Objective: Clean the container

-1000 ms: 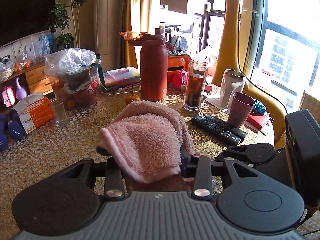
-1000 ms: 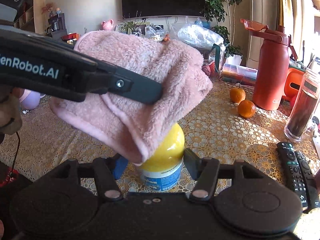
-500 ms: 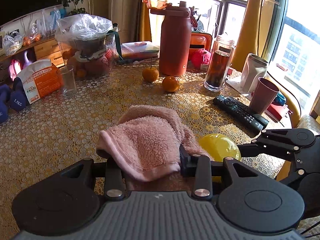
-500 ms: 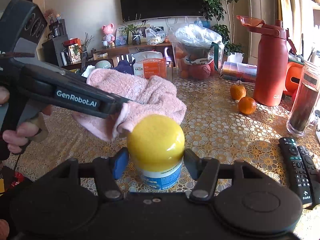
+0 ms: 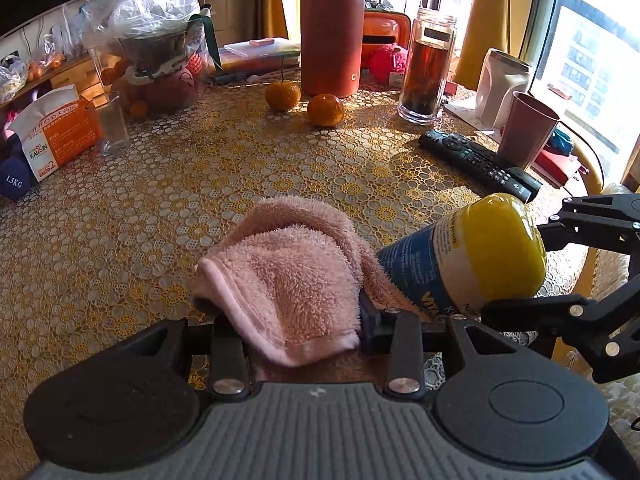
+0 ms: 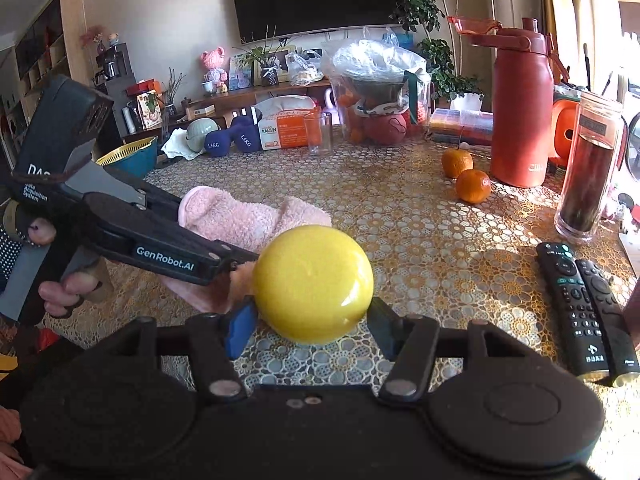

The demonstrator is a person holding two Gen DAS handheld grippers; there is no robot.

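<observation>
The container (image 5: 452,264) is a blue-labelled bottle with a rounded yellow lid (image 6: 314,284). It is tilted off upright, with its base toward the towel and its lid toward the right wrist camera. My right gripper (image 6: 312,328) is shut on it, and one blue pad (image 6: 240,328) presses its left side. In the left wrist view the right gripper (image 5: 536,264) comes in from the right edge. My left gripper (image 5: 288,314) is shut on a folded pink towel (image 5: 288,272). The towel (image 6: 248,216) touches the container's side near its base. A hand (image 6: 60,292) holds the left gripper (image 6: 236,260).
The table carries a gold lace-pattern cloth (image 5: 200,184). Behind stand a red flask (image 5: 332,32), two oranges (image 5: 325,110), a glass jar of dark liquid (image 5: 426,68), two remotes (image 6: 580,304), a mauve cup (image 5: 524,128), a glass tumbler (image 5: 110,124) and an orange box (image 5: 52,136).
The left gripper has dropped with the towel from above the lid to the container's side. The container has tipped from upright to a tilt, its lid now facing the right camera.
</observation>
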